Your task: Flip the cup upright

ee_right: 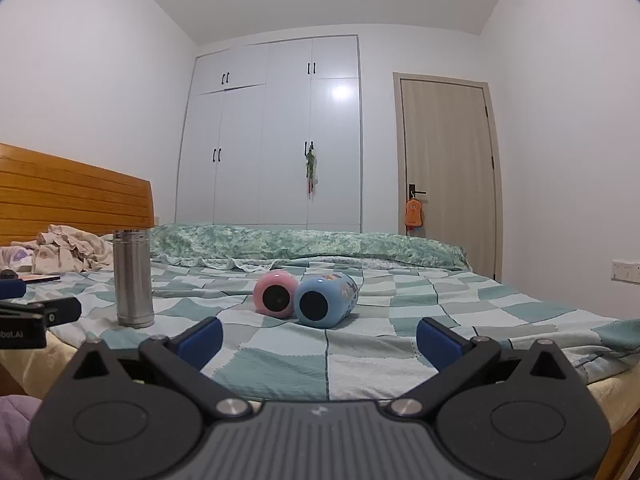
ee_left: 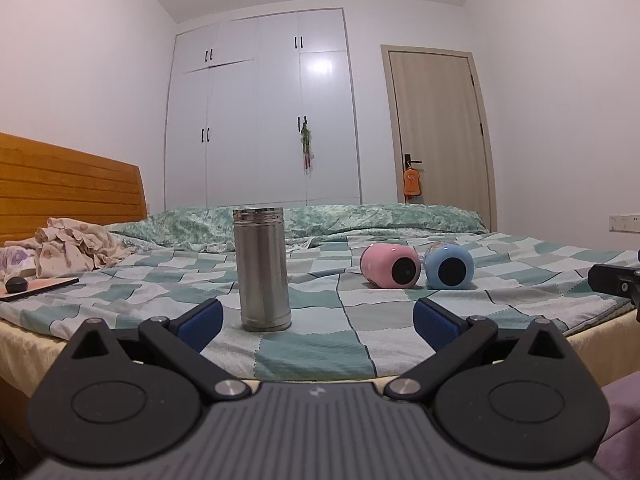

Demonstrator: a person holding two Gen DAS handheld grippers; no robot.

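A steel cup [ee_left: 263, 268] stands upright on the checked bed cover, just beyond my left gripper [ee_left: 318, 322], which is open and empty. A pink cup [ee_left: 390, 266] and a blue cup [ee_left: 449, 266] lie on their sides next to each other, bases toward me. In the right wrist view the pink cup [ee_right: 276, 294] and blue cup [ee_right: 326, 300] lie ahead of my right gripper [ee_right: 320, 340], which is open and empty at the bed's near edge. The steel cup [ee_right: 133, 278] stands to the left there.
A checked cover [ee_left: 312, 348] spreads over the bed, with a green quilt [ee_left: 360, 216] rolled along the far side. Crumpled clothes [ee_left: 72, 248] and a flat board with a dark ball [ee_left: 36, 286] lie left by the wooden headboard [ee_left: 68, 192]. A wardrobe and a door stand behind.
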